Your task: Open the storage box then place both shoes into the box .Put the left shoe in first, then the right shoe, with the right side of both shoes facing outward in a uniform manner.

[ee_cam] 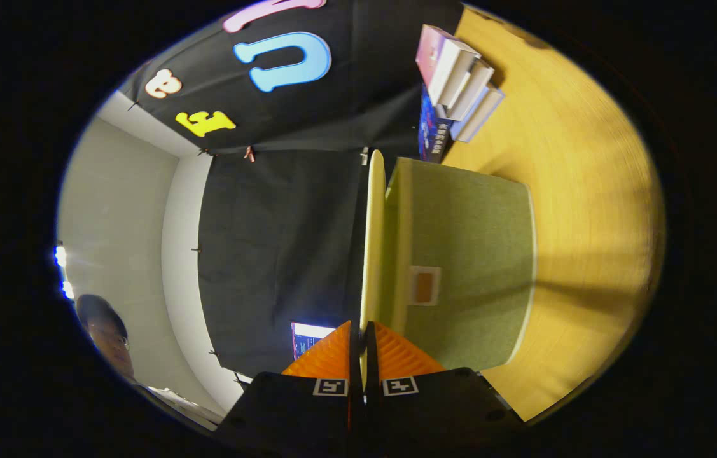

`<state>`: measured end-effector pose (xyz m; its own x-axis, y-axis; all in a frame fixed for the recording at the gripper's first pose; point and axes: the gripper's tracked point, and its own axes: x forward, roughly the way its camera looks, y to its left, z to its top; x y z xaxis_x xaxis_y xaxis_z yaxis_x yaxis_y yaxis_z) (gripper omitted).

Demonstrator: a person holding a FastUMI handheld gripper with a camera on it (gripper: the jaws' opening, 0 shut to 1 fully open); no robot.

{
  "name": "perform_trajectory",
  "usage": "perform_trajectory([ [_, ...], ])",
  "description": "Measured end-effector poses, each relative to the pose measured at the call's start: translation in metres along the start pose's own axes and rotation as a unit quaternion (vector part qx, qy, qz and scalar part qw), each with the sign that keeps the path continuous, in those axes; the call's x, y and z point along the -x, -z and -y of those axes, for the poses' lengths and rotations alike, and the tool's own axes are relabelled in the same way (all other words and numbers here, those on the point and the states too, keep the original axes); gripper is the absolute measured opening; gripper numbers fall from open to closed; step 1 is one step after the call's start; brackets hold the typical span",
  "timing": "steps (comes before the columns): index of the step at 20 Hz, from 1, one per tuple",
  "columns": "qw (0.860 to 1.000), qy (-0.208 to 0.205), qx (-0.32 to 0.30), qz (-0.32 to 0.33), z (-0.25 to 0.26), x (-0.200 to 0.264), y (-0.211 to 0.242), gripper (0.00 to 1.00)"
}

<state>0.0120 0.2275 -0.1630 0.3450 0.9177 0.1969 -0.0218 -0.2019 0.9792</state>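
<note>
The view is rolled on its side. The green fabric storage box (469, 248) stands on the wooden table (587, 210), just ahead of the fingers, with a small label tag (425, 285) on its wall. Its pale lid (373, 222) shows edge-on as a thin strip running along the box's top rim. My gripper (363, 331) is shut on the near edge of this lid, one finger on each face. The lid sits close against the rim, with only a narrow gap showing along it.
A stack of books (460, 83) lies on the table beyond the box, near the booth's black cloth wall (275, 242). A lit screen (307, 337) and a person's head (104, 331) show beside the fingers, against a white wall.
</note>
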Motion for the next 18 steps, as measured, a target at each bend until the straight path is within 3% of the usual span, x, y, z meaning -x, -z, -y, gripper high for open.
perform_trajectory([
  [11, 0.996, -0.011, 0.087, 0.005, -0.110, -0.094, 0.013, 0.06],
  [18, 0.997, -0.026, 0.072, 0.004, -0.126, -0.161, 0.020, 0.07],
])
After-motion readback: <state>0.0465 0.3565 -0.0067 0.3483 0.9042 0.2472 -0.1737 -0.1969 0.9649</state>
